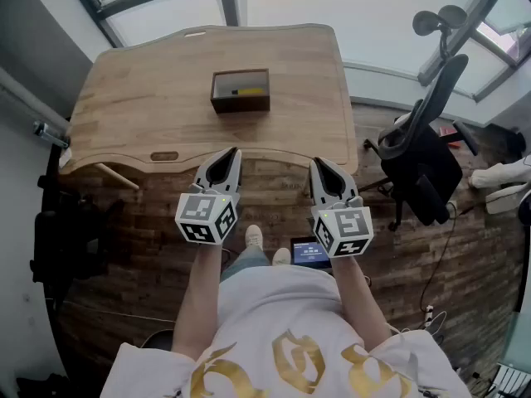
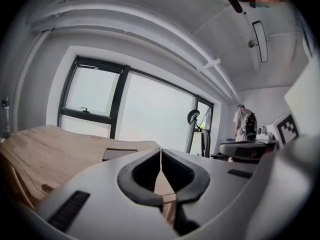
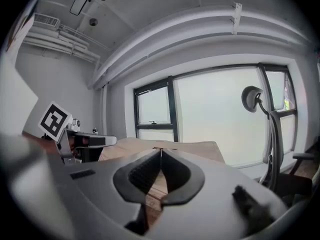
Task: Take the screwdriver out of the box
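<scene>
Desk: pale wood with visible grain, rounded corners and a curved front edge, standing before a large window.

Box: small, rectangular, dark brown, open at the top. It sits near the middle of the desk, towards the far side. In the left gripper view it shows as a low flat shape on the desktop.

Screwdriver: lies flat inside the box along its length. Part of it is yellow and part dark. It is untouched and well apart from both tools.

Left gripper: grey moulded plastic shell with dark ribbed pads. Its own view shows the jaws pressed together with only a hairline seam and nothing between them. It is held over the near edge of the desk.

Right gripper: same build, jaws likewise pressed together and pinching nothing. It is beside the left one and roughly parallel to it.

Each tool carries a marker cube, white with black square patterns.

Floor: dark wooden planks.

Office chair: black, padded, to the right of the desk.
</scene>
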`<state>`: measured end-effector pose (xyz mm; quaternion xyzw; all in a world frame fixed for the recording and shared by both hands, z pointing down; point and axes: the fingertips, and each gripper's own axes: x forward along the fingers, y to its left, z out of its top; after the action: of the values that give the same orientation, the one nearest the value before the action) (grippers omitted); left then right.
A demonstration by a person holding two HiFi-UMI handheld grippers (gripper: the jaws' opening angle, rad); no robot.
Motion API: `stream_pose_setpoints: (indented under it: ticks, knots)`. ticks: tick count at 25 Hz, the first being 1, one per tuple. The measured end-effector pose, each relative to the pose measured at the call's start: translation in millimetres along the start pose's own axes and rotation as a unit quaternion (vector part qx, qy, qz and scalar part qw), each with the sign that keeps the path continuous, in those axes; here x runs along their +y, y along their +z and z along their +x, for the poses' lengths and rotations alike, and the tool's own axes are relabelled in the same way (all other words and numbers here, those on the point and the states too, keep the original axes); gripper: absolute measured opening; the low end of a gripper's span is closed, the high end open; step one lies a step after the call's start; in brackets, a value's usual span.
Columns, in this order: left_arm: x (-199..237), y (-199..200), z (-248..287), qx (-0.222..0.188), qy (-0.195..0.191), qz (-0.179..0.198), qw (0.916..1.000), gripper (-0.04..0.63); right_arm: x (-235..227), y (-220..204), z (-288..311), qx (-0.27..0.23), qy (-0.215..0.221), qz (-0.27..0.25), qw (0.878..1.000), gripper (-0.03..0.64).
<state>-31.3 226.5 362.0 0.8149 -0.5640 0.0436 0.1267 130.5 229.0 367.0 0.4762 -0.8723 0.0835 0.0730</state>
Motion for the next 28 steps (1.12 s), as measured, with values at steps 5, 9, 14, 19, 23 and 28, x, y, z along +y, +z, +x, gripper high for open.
stream_pose_setpoints:
  ticks: [5,9,14,19,23,28]
  knots:
    - [-3.8,-1.5,-1.9,0.002,0.000,-0.003,1.0000,0.020,0.2,0.1,-2.4,0.000,0.001,0.000,1.000,0.032]
    - [-4.2,-1.6,-5.1,0.003,0.008,0.003,1.0000,0.020,-0.3,1.0,-5.5,-0.003,0.001,0.003,1.000,0.032]
    - [-6.5,-7.5,-11.3,0.006,-0.006,-0.037,0.9993,0.020,-3.9,-13.3,-8.9,0.017,-0.007,0.006,1.000,0.034]
    - [-4.2,-11.7,-14.1,0.005,-0.006,-0.064,0.9979,0.020,-5.2,-17.4,-5.3,0.023,-0.003,0.000,1.000,0.034]
    - [5.4,-9.6,-8.7,0.003,0.008,-0.059,0.9982,0.020,-7.4,-15.2,5.8,0.023,0.002,-0.005,1.000,0.034]
    - [23.6,-11.3,9.0,0.011,0.032,-0.038,0.9987,0.020,-14.0,-14.4,29.0,0.027,0.006,-0.010,1.000,0.034]
